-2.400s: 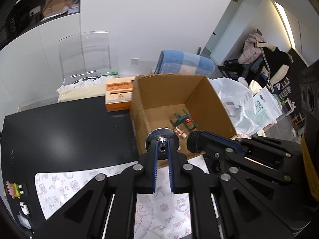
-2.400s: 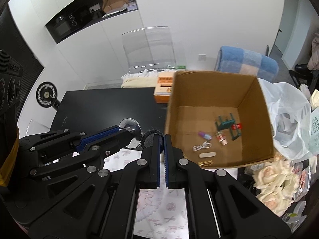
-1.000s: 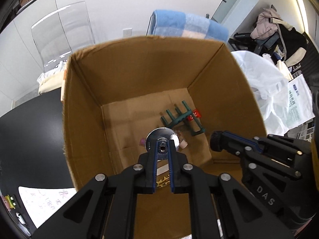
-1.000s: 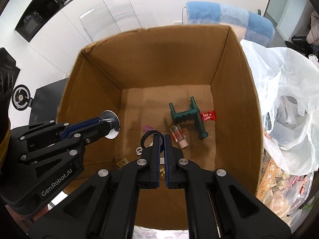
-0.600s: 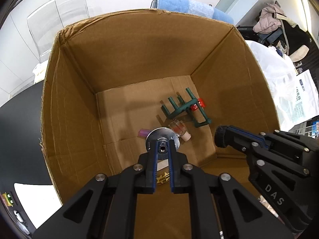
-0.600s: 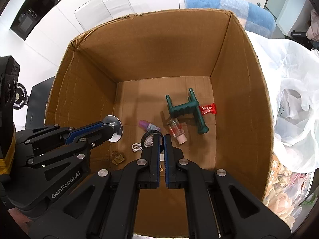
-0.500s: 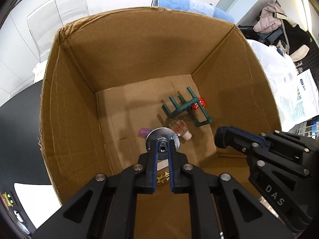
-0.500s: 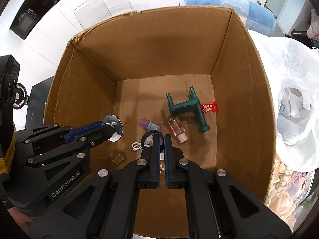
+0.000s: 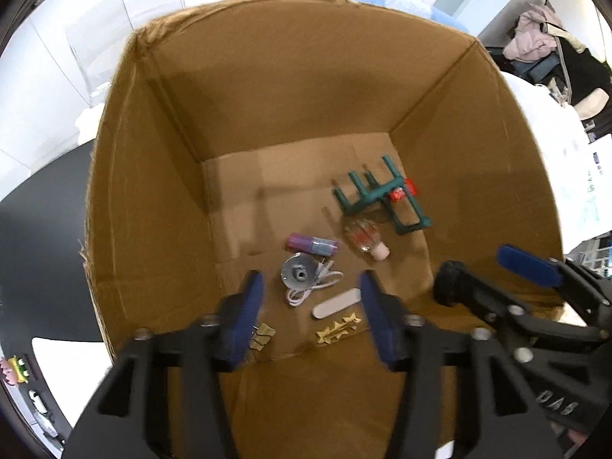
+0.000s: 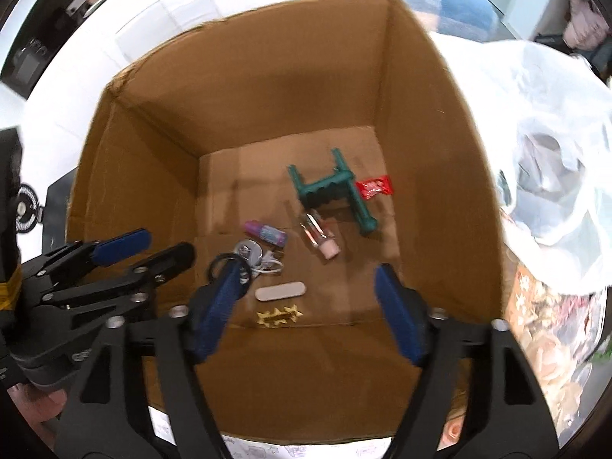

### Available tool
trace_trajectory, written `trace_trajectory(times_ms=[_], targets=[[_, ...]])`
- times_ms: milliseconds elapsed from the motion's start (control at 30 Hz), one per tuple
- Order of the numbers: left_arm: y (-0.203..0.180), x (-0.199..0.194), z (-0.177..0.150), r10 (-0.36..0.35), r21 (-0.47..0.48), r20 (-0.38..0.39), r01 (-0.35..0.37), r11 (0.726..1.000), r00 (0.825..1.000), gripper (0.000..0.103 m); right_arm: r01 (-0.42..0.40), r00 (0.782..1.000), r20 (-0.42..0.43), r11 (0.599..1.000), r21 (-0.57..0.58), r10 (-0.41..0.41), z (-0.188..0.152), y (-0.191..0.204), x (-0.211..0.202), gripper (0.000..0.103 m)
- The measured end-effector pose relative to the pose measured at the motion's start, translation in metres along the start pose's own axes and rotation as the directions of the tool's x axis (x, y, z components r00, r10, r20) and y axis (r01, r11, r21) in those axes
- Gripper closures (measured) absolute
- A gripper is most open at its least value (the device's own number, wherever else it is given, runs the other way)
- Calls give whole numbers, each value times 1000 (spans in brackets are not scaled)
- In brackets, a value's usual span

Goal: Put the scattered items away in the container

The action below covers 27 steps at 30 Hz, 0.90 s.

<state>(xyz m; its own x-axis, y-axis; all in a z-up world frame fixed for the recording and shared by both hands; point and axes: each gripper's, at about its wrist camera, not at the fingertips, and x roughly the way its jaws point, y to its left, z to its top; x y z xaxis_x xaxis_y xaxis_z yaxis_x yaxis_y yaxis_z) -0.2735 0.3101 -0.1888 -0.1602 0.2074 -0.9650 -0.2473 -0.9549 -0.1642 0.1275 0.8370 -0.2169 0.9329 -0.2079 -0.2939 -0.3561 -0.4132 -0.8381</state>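
The right gripper [image 9: 497,267] has the letters "DAS" on its black body, seen upside down at about 4 o'clock in the left wrist view. No other words can be read.

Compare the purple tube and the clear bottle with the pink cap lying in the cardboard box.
The purple tube is opaque purple with a bluish middle band; the clear bottle is see-through with reddish contents and a pink cap. The tube is slim and even along its length; the bottle is fatter and rounded. The tube lies beside the silver disc; the bottle lies nearer the green rack. Both lie on their sides on the cardboard box floor.
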Motion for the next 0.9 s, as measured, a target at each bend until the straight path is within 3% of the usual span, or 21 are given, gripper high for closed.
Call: trace_trajectory(times_ms=[67,233,567,600,700,900], targets=[[-2,-1,-1,-5,5,2,5,1000,1000,45,22,1000,9,999,24,-22,-1,-9,-2,0],[-7,-1,0,-5,3,16,5,1000,1000,35,-21,1000,25,999,48,20,-1,-20,-4,0],[-5,-14,0,-29,-26,32,30,999,999,32,-46,997,62,998,53,43,-2,-21,-26,0],[-5,-18,0,-28,-29,39,29,999,999,31,-48,997,68,997,54,44,-2,-21,-30,0],[-4,-30,-1,-13,-38,64,16,999,998,13,-65,994,90,996,59,59,-4,-19,-43,0],[-1,-61,-8,-18,-50,118,24,998,993,10,-76,988,136,996,41,70,-10,-6,-72,0]])
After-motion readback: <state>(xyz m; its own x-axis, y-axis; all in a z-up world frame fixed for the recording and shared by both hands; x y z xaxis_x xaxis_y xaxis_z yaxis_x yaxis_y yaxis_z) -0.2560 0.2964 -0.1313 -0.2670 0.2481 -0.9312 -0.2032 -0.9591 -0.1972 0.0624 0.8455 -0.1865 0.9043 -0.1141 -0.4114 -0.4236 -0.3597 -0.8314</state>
